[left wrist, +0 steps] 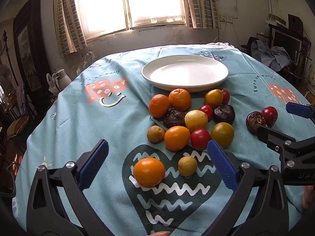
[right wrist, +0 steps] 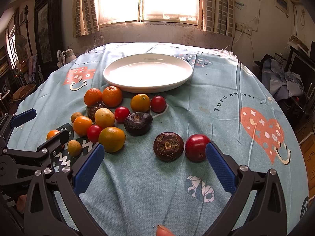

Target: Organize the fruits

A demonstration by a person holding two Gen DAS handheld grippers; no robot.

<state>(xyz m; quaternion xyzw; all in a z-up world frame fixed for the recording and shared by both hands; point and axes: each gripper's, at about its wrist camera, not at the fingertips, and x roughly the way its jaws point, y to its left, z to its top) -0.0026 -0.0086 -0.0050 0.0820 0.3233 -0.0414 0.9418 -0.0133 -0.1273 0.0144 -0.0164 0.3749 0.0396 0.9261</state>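
An empty white plate (left wrist: pixel 185 72) (right wrist: pixel 147 71) sits at the back of the table. In front of it lies a cluster of orange, yellow, red and dark brown fruits (left wrist: pixel 189 118) (right wrist: pixel 110 114). My left gripper (left wrist: pixel 157 157) is open, with an orange fruit (left wrist: pixel 149 171) and a small tan fruit (left wrist: pixel 187 166) between its fingers. My right gripper (right wrist: pixel 154 157) is open, with a dark brown fruit (right wrist: pixel 168 146) and a red fruit (right wrist: pixel 196 147) just ahead of its fingers. Each gripper shows in the other's view, the right one (left wrist: pixel 279 122) and the left one (right wrist: pixel 45 125).
A light blue patterned cloth (left wrist: pixel 98 122) (right wrist: pixel 226 118) covers the round table. A bright window is behind. A white jug (left wrist: pixel 62 77) stands off the table's left edge, and dark furniture with clothes (right wrist: pixel 285 80) stands at the right.
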